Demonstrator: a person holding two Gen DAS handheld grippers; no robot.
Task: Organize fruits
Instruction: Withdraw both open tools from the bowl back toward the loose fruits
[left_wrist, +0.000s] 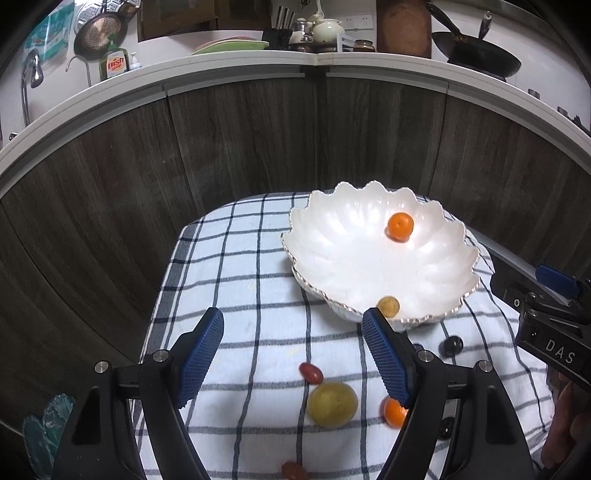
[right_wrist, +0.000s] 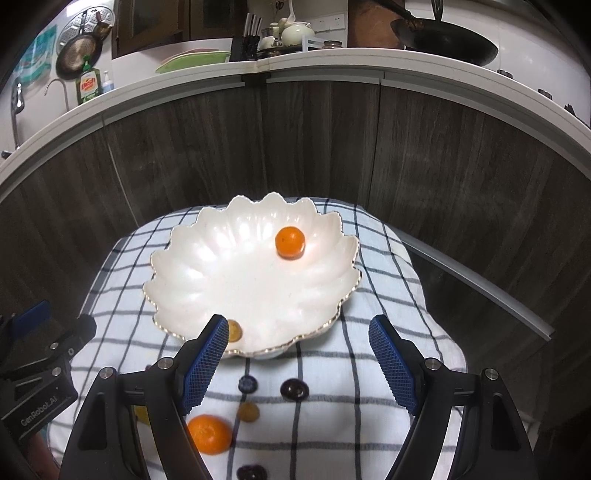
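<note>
Left wrist view shows your left gripper (left_wrist: 293, 360) with its jaws spread wide and nothing between them, hanging over the near part of the cloth (left_wrist: 236, 280). Right under it lie a red grape (left_wrist: 311, 373) and a yellow-green fruit (left_wrist: 332, 404) touching each other, with a tangerine (left_wrist: 393, 411) half hidden behind the right finger. Another red fruit (left_wrist: 294, 471) sits at the very near edge, and a dark grape (left_wrist: 451, 346) lies toward the cloth's right side, just short of the bowl (left_wrist: 332, 251).

Your right gripper (right_wrist: 297, 363) is likewise wide apart and holding nothing. Near it you have the same tangerine (right_wrist: 209, 433), a small yellow fruit (right_wrist: 248, 412), and dark grapes (right_wrist: 294, 388) scattered across the near half of the cloth.

Farther on, the bowl takes up the cloth's far half. It already holds an orange (right_wrist: 290, 242) on its far right slope and a small yellow fruit (right_wrist: 234, 329) against its near rim, so it reads as the collecting place and the task looks barely started.

With both tools poised wide above loose fruit, you seem set for a pick. The round ones may roll on the cloth if nudged, so close squarely on whichever you choose.
</note>
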